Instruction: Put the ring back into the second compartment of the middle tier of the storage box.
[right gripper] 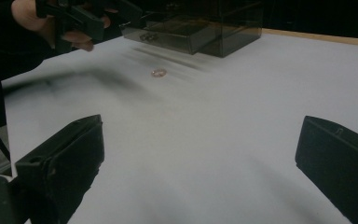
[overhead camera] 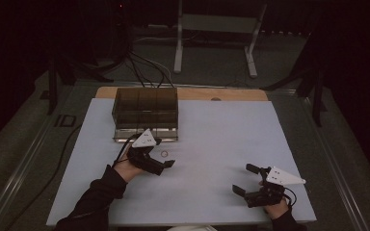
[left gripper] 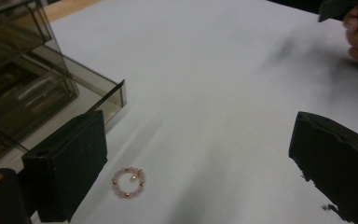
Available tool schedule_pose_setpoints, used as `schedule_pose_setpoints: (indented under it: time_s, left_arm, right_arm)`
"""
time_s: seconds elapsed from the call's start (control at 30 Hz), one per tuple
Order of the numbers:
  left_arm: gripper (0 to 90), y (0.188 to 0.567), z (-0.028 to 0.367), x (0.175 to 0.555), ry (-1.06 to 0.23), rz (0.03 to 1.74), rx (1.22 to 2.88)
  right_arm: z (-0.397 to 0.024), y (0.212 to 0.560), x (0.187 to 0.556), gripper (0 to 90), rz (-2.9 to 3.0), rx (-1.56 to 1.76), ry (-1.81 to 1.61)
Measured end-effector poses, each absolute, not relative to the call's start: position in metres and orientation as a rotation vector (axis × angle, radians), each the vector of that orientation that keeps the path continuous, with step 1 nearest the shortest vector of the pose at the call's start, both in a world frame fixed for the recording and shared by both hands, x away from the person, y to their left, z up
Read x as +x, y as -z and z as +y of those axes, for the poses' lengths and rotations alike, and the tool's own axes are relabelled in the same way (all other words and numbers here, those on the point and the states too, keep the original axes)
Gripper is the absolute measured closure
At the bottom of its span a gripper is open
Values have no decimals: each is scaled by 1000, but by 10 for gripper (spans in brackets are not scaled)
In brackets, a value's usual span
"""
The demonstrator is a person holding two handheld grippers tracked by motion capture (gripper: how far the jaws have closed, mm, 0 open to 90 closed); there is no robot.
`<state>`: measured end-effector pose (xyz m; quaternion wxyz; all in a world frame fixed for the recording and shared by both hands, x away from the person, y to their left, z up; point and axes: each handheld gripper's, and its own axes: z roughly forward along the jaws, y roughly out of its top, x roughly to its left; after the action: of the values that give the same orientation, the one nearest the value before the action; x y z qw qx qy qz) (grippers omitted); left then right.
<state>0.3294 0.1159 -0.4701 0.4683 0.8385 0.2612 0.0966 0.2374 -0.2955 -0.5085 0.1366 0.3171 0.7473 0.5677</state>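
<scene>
Left gripper (left gripper: 200, 163) hovering over small pink-and-gold beaded ring (left gripper: 128, 182) on white table (left gripper: 223, 70) — jaws gaping wide, gripping nothing. Right gripper (right gripper: 200, 163) idling apart — jaws likewise wide, empty.

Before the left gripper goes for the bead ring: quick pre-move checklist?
1. Left gripper jaws apart: ok, wide open, nothing between the pads.
2. Bead ring lying flat and free on the mat: ok.
3. Ring centred between the jaws: not ok, it sits close to the jaw on the left of the left gripper view.
4. Room beside the box: ok, ring lies apart from its open drawer.
5. Right gripper out of the way: ok, open, low on the mat far from the ring.
6. Drawer free to take the ring: cannot tell, too dark.
</scene>
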Motion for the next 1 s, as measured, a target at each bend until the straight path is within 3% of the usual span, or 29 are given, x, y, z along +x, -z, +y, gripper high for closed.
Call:
schedule_pose_setpoints:
  time_s: [0.23, 0.47, 0.6, 1.0]
  left_arm:
    - [88, 471, 116, 335, -196, 749, 2076]
    - [259, 480, 110, 335, -258, 775, 2155]
    - [407, 486, 111, 339, -292, 825, 2158]
    - [608, 500, 110, 348, -381, 929, 2163]
  right_arm:
    - [-296, 509, 238, 10, 2163, 918, -1644]
    - [-295, 509, 237, 10, 2170, 914, -1639]
    - [-295, 509, 237, 10, 2172, 908, -1635]
    - [-295, 508, 237, 10, 2173, 906, -1636]
